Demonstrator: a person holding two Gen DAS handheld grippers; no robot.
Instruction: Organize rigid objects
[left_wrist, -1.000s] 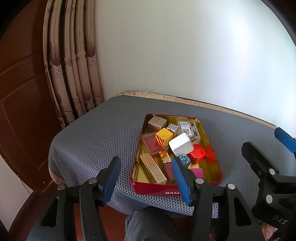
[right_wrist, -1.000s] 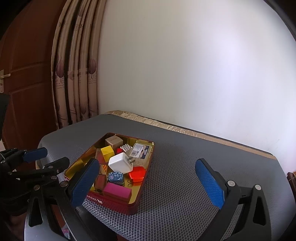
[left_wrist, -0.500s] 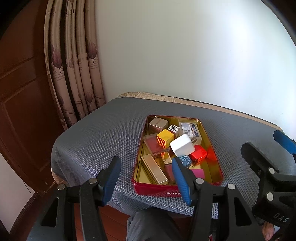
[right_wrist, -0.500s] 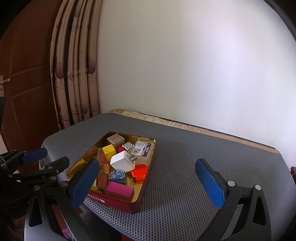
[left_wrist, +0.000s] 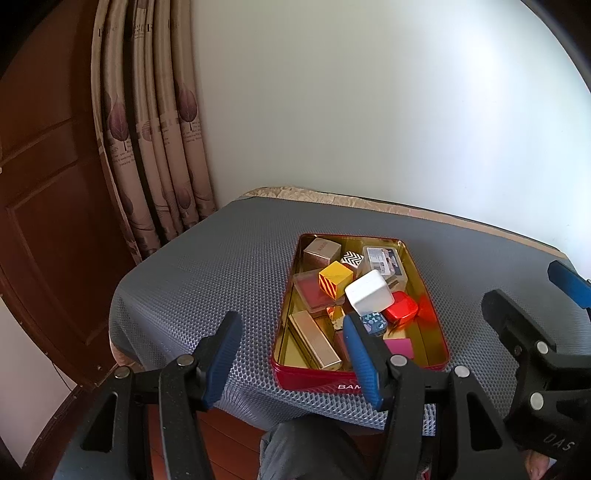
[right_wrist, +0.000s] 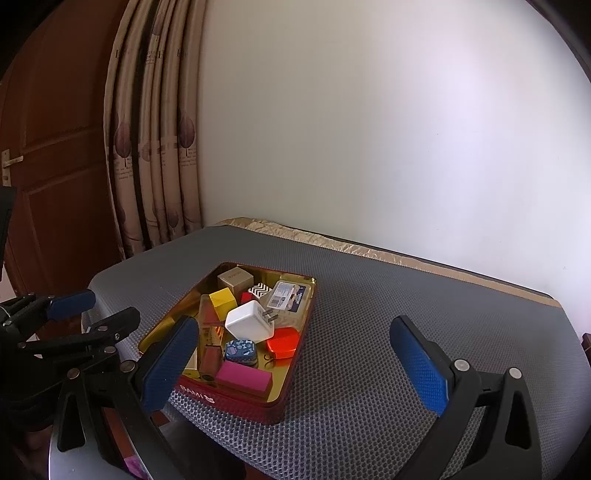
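Observation:
A red tin with a gold inside (left_wrist: 439, 339) (right_wrist: 295, 376) sits near the table's front edge. It holds several small things: a white charger (left_wrist: 368, 292) (right_wrist: 248, 320), a yellow cube (left_wrist: 335, 278) (right_wrist: 222, 302), a red box (left_wrist: 400, 308) (right_wrist: 282, 342), a pink block (right_wrist: 243, 377), a gold bar (left_wrist: 314, 339), a tan box (left_wrist: 322, 249) and a clear case (left_wrist: 384, 259). My left gripper (left_wrist: 291, 358) is open and empty, before the tin's near left corner. My right gripper (right_wrist: 295, 373) is open and empty, before the tin's near right side; it also shows in the left wrist view (left_wrist: 535, 302).
The table (right_wrist: 388, 332) has a grey honeycomb mat and stands against a white wall. A patterned curtain (left_wrist: 147, 129) and a brown wooden door (left_wrist: 44, 184) are on the left. My knee (left_wrist: 310, 450) is below the table's front edge.
Both grippers have drawn slightly back and up from the table, so the tin sits a little farther away. Both stay open. Nothing in the tin moved.

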